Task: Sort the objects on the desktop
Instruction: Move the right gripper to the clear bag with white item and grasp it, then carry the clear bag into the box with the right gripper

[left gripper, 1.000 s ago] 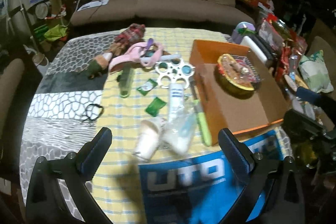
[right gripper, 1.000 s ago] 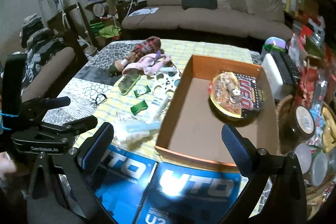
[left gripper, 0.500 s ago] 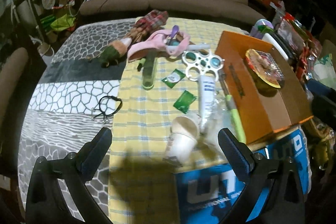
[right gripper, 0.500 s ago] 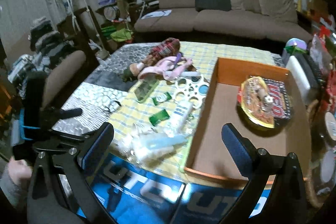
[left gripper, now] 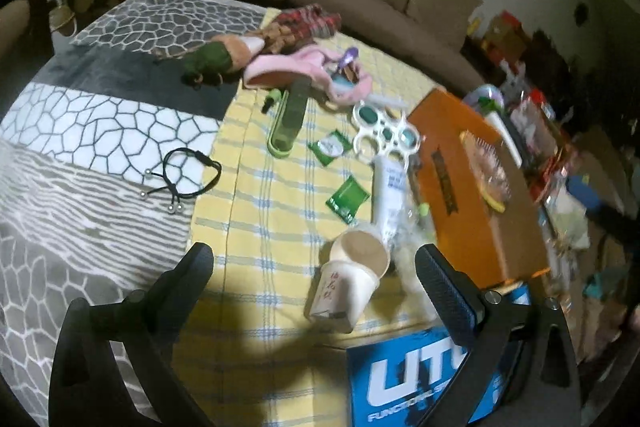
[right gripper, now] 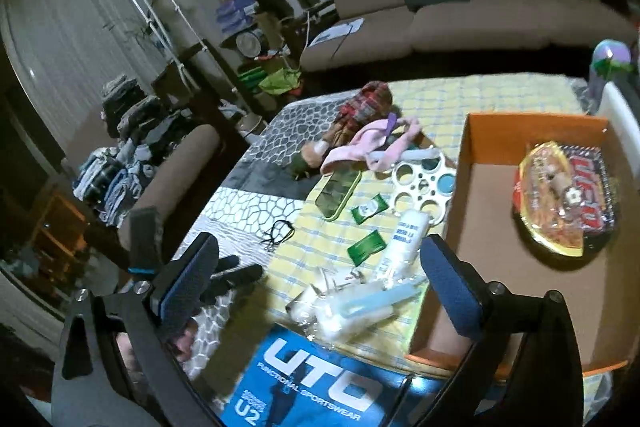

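Left gripper [left gripper: 314,259] jaws spread wide, holding nothing, hovering over the yellow checked cloth [left gripper: 256,219] near the table's front edge. Paper cup [left gripper: 350,277] lies tipped on its side just ahead between the fingers, mouth facing away, not touched by either finger. White tube [left gripper: 389,195] lies beyond the cup, beside the orange box [left gripper: 476,195]. Two green sachets [left gripper: 346,198] left of the tube, one nearer, one further. White ring holder [left gripper: 386,139] past the tube, near the box corner. Green case [left gripper: 291,121] lies lengthwise on the cloth, pink fabric [left gripper: 304,67] and a doll [left gripper: 224,57] behind it. Black hair tie [left gripper: 188,179] sits on the grey patterned cover, well apart from the rest.

Right gripper [right gripper: 320,275] also wide open and empty, above the front of the table. Clear plastic bag [right gripper: 352,307] with white items lies crumpled between its fingers in view, just beside the box's left wall; contact cannot be told. Noodle bowl [right gripper: 560,203] sits inside the orange box [right gripper: 520,291], toward the far right side. Blue packet [right gripper: 320,383] lies at the near edge under the bag. Left gripper visible at left in the right wrist view, low beside the table. Sofa [right gripper: 460,11] behind the table
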A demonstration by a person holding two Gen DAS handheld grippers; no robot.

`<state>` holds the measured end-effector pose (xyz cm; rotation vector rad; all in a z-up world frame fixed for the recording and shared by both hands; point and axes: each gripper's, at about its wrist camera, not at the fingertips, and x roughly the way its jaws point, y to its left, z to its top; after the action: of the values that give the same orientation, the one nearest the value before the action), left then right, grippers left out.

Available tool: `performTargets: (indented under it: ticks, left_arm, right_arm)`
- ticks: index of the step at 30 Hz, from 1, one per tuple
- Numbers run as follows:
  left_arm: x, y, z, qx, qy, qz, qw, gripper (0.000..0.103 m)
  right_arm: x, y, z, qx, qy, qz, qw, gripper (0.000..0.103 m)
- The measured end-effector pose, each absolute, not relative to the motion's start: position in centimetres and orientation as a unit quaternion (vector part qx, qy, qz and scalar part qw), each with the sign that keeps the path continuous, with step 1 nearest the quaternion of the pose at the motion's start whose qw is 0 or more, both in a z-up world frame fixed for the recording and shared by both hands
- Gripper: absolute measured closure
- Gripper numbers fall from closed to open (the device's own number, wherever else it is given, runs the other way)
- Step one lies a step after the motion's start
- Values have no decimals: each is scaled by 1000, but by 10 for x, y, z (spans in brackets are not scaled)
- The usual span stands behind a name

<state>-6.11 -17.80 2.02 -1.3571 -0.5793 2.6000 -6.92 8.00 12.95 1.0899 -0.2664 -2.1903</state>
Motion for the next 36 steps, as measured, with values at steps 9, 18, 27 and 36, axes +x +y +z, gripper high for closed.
performTargets:
  ticks: [9,18,27,36]
  left_arm:
    - [-63,-175,22,-456,-228,854,100,14]
    - [-60,-207,31,-439,-262,859,37,15]
    - [-59,-209,37,-433,-272,858,53,15]
    - [-60,-197,36,-442,-287,844,97,15]
  right_arm:
    - [-40,55,52,502,-211,-775,320,16]
    - [-31,39,3,481,-318,-810,109,14]
    - [-69,16,-20,501,-181,-844,58,30]
    - [-50,39,16,466,-188,-856,123,64]
